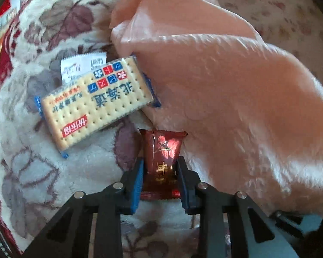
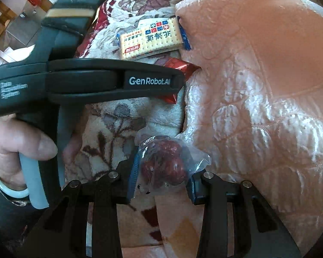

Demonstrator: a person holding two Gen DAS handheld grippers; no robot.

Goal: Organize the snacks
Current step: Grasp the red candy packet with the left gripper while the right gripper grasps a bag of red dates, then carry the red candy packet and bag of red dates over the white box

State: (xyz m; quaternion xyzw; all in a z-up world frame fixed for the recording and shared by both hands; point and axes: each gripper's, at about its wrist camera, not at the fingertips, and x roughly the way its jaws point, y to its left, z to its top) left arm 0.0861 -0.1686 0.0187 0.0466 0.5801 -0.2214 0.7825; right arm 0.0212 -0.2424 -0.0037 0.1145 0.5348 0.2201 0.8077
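My left gripper (image 1: 160, 167) is shut on a dark red candy wrapper (image 1: 162, 152) with gold print, held just above a floral fleece blanket (image 1: 53, 172). A yellow cracker packet (image 1: 97, 101) with blue ends lies on the blanket to its upper left, over a white packet (image 1: 81, 66). My right gripper (image 2: 161, 167) is shut on a clear bag of red dates (image 2: 163, 165). In the right wrist view the left gripper's body (image 2: 97, 81) crosses the frame, the red wrapper (image 2: 180, 68) shows at its tip, and the cracker packet (image 2: 150, 38) lies beyond.
A pink satin quilt (image 1: 226, 75) is bunched along the right side in both views (image 2: 258, 86). Red and white snack packaging (image 1: 2, 21) lies at the far left edge. A tiled floor (image 2: 10, 32) shows at upper left.
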